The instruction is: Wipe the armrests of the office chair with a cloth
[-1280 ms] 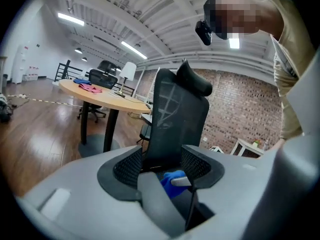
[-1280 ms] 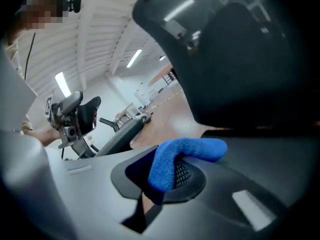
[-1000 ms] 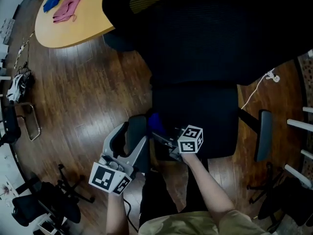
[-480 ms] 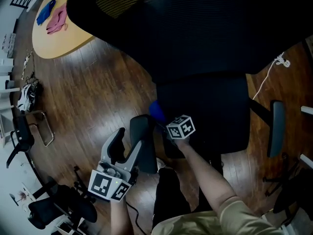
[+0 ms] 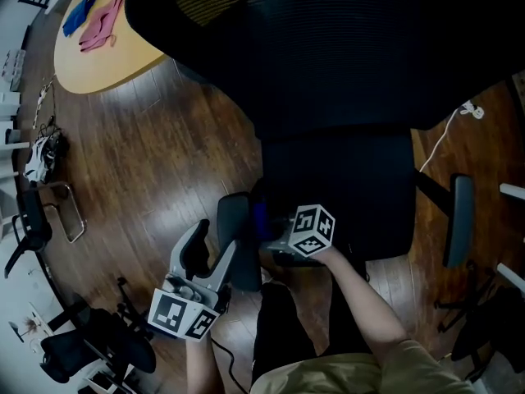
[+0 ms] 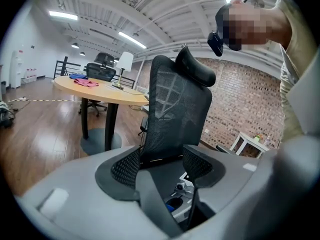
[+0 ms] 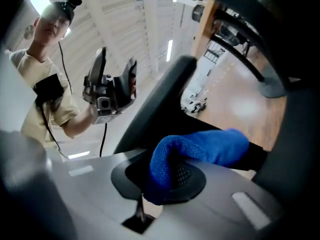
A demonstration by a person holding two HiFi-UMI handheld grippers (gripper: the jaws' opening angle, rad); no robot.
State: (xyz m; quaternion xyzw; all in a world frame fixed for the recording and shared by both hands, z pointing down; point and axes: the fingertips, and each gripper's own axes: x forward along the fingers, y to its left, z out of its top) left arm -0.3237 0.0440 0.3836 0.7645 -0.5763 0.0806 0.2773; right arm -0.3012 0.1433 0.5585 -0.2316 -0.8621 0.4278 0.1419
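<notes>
at the seat's left edge, cloth: one blue cloth, folded over, just beside the nearer armrest
armrests: two, long axes running from backrest toward the person; far armrest well apart
right tongs: clamped on the cloth
left tongs: jaws apart, empty
table: two rags, blue rag and pink rag

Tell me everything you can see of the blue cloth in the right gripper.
The blue cloth looks like soft, nubby microfibre, bunched and folded over itself. The right gripper is shut on one end, and the rest bulges out past the fingers. In the head view it sits by the inner edge of the chair's armrest, next to the seat.
</notes>
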